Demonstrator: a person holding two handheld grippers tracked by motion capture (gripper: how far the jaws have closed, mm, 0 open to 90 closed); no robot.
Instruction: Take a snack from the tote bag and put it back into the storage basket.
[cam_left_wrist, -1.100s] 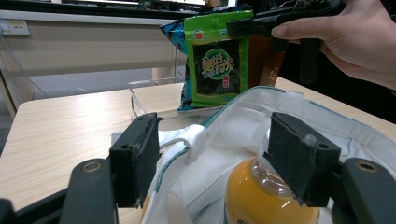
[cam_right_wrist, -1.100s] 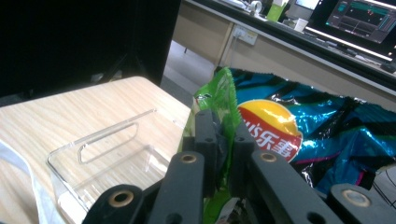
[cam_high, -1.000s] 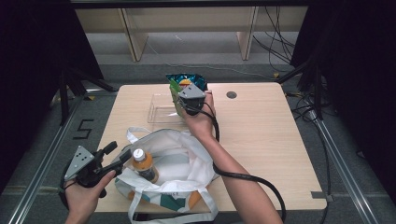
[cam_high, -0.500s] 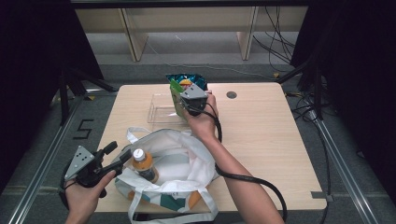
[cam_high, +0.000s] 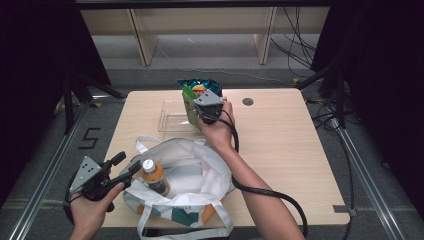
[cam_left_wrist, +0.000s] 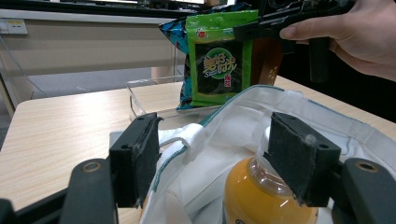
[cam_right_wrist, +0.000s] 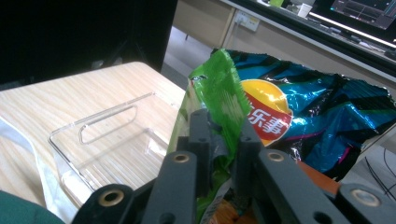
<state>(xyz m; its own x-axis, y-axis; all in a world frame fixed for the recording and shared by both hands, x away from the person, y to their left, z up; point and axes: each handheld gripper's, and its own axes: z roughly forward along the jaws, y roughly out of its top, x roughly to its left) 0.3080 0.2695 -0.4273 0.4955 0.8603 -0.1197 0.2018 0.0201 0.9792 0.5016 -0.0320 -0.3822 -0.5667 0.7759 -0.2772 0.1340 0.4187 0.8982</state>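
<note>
My right gripper (cam_high: 199, 111) (cam_right_wrist: 224, 133) is shut on the top edge of a green snack packet (cam_high: 188, 106) (cam_right_wrist: 218, 91) and holds it upright at the clear tray (cam_high: 171, 117) (cam_right_wrist: 107, 140). A blue chip bag (cam_high: 198, 85) (cam_right_wrist: 317, 109) stands just behind the packet. In the left gripper view the packet (cam_left_wrist: 218, 65) shows beyond the white tote bag (cam_high: 192, 167) (cam_left_wrist: 247, 123). My left gripper (cam_high: 130, 162) (cam_left_wrist: 217, 158) is open at the bag's left rim, with the rim and the orange juice bottle (cam_high: 152, 176) (cam_left_wrist: 261, 198) between its jaws, untouched by the pads.
The wooden table (cam_high: 285, 145) has bare room to the right of the bag and tray. A brown packet (cam_left_wrist: 267, 58) stands behind the green one. A cable (cam_high: 270, 192) trails from the right gripper across the table's front.
</note>
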